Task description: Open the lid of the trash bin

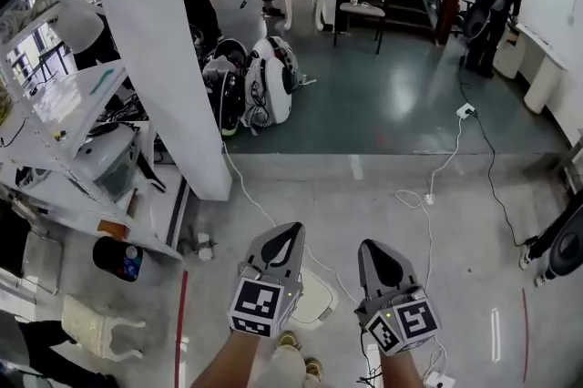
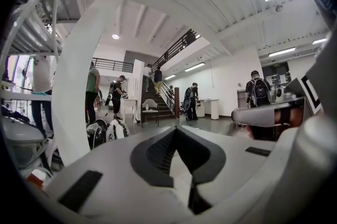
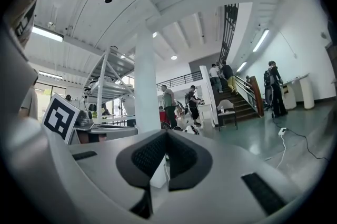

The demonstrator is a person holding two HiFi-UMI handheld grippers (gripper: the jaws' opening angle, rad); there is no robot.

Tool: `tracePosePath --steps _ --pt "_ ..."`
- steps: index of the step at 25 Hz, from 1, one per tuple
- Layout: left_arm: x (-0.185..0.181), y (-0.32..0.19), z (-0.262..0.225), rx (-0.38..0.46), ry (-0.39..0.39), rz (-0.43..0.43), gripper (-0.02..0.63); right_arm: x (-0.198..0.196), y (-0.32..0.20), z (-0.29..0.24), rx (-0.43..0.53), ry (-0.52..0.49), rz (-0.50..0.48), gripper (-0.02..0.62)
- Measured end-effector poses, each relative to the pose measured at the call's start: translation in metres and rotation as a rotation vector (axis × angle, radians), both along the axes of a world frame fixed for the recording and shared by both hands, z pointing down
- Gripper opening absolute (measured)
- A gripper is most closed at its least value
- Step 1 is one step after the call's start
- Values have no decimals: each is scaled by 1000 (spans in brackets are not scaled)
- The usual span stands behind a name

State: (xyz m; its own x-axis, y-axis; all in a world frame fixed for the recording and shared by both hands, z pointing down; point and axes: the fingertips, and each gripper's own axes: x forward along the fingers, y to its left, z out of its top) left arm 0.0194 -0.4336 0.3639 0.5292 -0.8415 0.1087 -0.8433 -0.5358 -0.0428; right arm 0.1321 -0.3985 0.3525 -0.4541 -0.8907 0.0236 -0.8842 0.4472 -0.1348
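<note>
- Left gripper (image 1: 290, 233) is held low and near, jaws pressed together with nothing between them
- Right gripper (image 1: 369, 248) sits just to its right, jaws together too, empty
- White trash bin (image 1: 321, 300) stands on the floor below, between the two, lid down
- White pillar (image 1: 159, 58) rises far left
</note>
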Motion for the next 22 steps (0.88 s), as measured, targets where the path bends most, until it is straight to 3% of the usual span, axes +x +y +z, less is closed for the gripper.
tracePosePath --steps 8,17,22 --pt "4 -12 71 -13 0 11 -8 0 -15 55 -17 27 -15 28" --pt "16 15 191 -153 -13 30 -8 -10 4 168 -122 21 -20 28" --pt "22 23 217 -175 -5 53 -8 -8 2 197 -161 17 -9 29"
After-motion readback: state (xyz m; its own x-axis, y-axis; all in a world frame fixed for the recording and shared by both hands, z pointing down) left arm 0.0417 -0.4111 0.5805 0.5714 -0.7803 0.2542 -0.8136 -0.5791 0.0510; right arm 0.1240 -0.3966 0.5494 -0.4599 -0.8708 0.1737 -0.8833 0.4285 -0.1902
